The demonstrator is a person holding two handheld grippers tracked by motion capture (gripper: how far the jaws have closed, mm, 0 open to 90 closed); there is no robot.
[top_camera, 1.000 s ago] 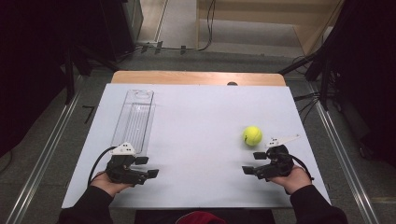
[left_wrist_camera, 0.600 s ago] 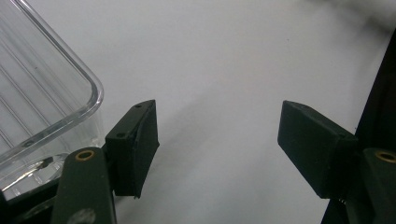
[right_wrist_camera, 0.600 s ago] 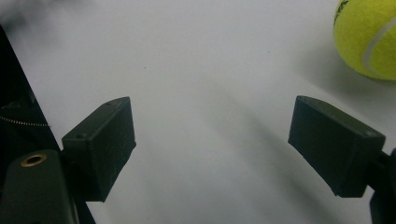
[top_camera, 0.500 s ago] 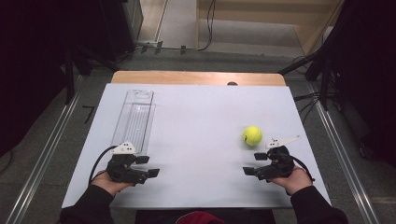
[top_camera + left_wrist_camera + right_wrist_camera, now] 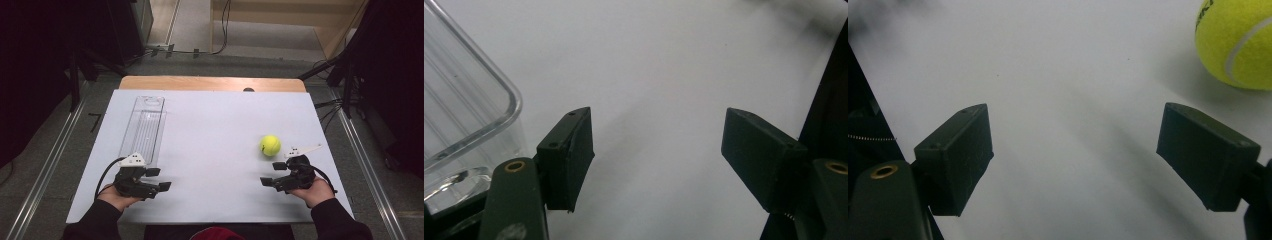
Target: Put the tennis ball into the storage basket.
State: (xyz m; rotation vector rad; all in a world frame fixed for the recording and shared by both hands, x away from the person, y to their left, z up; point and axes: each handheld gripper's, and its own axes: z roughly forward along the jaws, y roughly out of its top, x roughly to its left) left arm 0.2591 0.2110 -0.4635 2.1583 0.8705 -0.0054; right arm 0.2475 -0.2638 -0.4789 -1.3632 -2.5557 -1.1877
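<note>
Ball: yellow tennis ball, right half of worktop, just far-left of right gripper, apart from it; also at the top right corner of the right gripper view
Right gripper: jaws spread, nothing between them, aimed left across bare surface
Left gripper: jaws spread, empty, near left; clear tray just beyond it, corner showing beside its left jaw
Risks, judged: ball is round and free, so an off-centre nudge from one jaw would likely roll it toward the right edge, which is near; tray wall could catch the left jaw on a careless swing
Room: wide bare middle between both grippers; far edge well clear
</note>
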